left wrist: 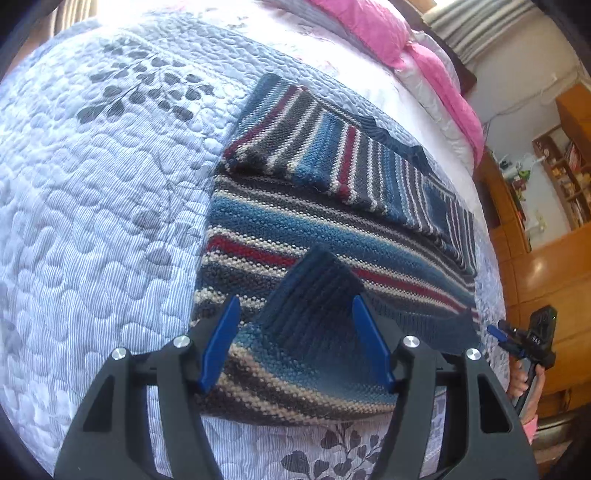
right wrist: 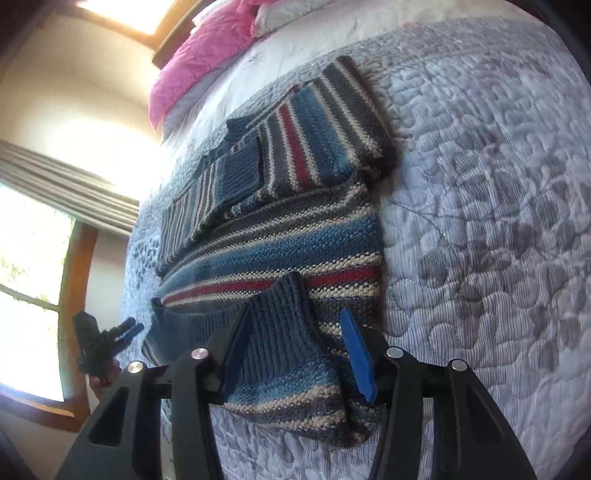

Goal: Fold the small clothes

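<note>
A knitted sweater [left wrist: 295, 225] striped in blue, grey, cream and red lies on the quilted bed, its upper part folded across itself. In the left wrist view my left gripper [left wrist: 297, 343] stands open, its blue fingers [left wrist: 221, 343] straddling a dark ribbed cuff [left wrist: 314, 295] that lies on the sweater's near edge. My right gripper [right wrist: 297, 354] is open too, with the sweater [right wrist: 280, 240] and a ribbed cuff [right wrist: 280, 325] between its fingers without being pinched. Each view shows the other gripper in a hand, off the sweater's far hem corner: the right gripper [left wrist: 498, 330] and the left gripper [right wrist: 127, 330].
The pale quilt [left wrist: 92, 221] with grey leaf prints spreads wide beside the sweater. Pink pillows [left wrist: 369, 33] lie at the head of the bed. Wooden cupboards and shelves [left wrist: 554, 221] stand past one bed edge, a window with curtains [right wrist: 37, 240] past the other.
</note>
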`<state>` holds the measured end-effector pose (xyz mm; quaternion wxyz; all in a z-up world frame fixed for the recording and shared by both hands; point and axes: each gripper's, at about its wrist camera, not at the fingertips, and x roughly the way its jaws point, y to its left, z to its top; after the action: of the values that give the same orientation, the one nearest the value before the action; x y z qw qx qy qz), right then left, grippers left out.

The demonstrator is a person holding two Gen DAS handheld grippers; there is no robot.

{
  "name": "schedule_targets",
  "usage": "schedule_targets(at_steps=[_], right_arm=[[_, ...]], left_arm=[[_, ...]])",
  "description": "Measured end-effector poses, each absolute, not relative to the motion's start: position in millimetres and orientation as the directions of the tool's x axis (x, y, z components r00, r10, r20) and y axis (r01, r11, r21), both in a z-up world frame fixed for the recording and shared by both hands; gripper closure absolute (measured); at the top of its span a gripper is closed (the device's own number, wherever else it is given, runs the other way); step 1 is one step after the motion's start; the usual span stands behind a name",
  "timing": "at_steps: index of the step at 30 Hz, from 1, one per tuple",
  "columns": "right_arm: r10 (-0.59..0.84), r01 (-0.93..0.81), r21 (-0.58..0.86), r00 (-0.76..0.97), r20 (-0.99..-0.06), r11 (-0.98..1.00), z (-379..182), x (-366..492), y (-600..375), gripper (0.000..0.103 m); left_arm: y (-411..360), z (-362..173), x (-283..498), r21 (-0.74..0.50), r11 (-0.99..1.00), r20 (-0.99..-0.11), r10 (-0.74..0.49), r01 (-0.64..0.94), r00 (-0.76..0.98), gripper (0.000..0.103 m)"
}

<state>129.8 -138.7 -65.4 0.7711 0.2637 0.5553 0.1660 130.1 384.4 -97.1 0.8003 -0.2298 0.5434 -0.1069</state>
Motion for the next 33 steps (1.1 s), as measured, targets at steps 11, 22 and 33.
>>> schedule_targets(at_steps=[11, 22, 33], right_arm=[[0.506, -0.158, 0.481, 0.273, -0.818, 0.862, -63, 149, -87, 0.044], [0.373, -0.249, 0.318, 0.219, -0.902, 0.915, -93, 171, -67, 0.034], [0.312, -0.361, 0.217, 0.232, -0.921, 0.907, -98, 154, -42, 0.062]], left_arm=[[341, -132, 174, -0.309, 0.943, -0.908, -0.331, 0.123, 0.257, 0.038], [335, -127, 159, -0.311, 0.937, -0.894, -0.344, 0.157, 0.287, 0.079], [329, -133, 160, -0.296, 0.945, -0.897, -0.325, 0.139, 0.299, 0.074]])
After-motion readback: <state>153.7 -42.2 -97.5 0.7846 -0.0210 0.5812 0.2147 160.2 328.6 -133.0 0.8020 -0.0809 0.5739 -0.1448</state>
